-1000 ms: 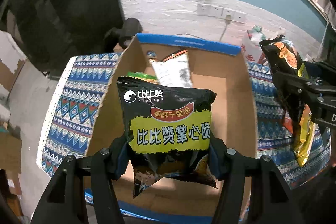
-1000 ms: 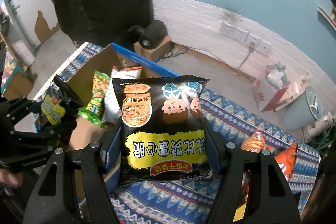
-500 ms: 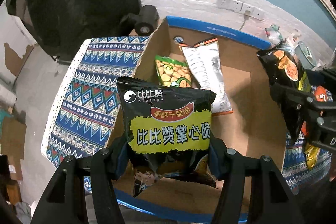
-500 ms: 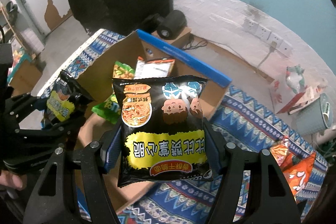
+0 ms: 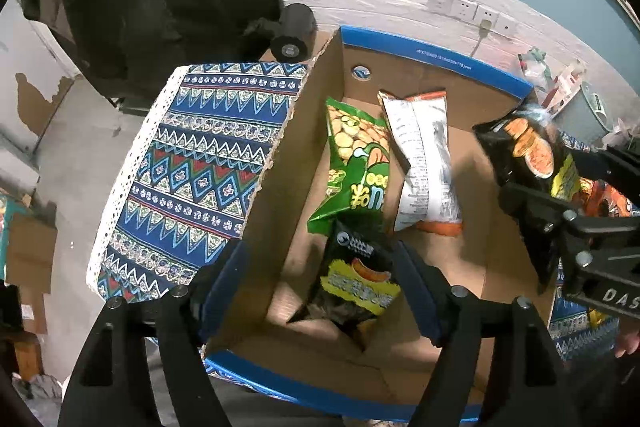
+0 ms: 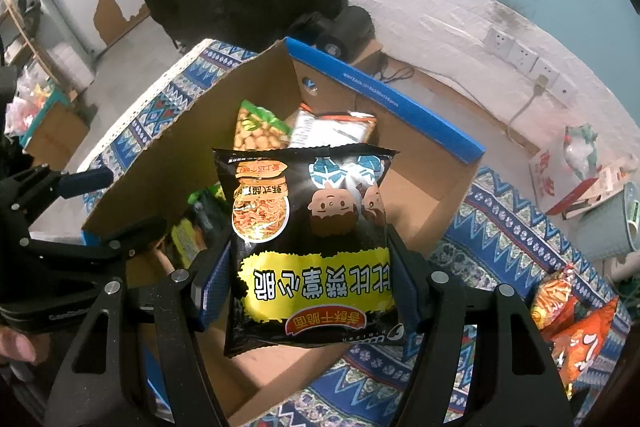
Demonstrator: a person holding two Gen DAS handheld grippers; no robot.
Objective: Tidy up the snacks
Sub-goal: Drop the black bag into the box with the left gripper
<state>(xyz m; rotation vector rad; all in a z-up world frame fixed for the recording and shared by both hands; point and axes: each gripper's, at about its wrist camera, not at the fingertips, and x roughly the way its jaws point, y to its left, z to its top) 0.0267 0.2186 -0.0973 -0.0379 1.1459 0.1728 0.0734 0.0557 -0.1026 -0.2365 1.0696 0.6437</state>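
Note:
An open cardboard box (image 5: 432, 57) with a blue rim holds a green snack packet (image 5: 356, 163) and a white-and-orange packet (image 5: 424, 163). My left gripper (image 5: 320, 267) hangs over the box's near end, its jaws opening. A black-and-yellow noodle snack packet (image 5: 356, 287) lies blurred below them inside the box, free of the pads. My right gripper (image 6: 308, 283) is shut on a second black noodle snack packet (image 6: 312, 247), held upside down above the box (image 6: 384, 99). The right wrist view also shows the left gripper (image 6: 80, 211) at the left edge.
A blue patterned cloth (image 5: 192, 163) covers the table under the box. Orange snack packets (image 6: 580, 331) lie on the cloth at the right. A black cylinder (image 5: 292, 35) sits behind the box. A pale bin (image 6: 608, 227) and a red-and-white carton stand by the wall.
The left jaws have spread and the black packet has dropped from them into the box. The right gripper has carried its packet closer over the box.

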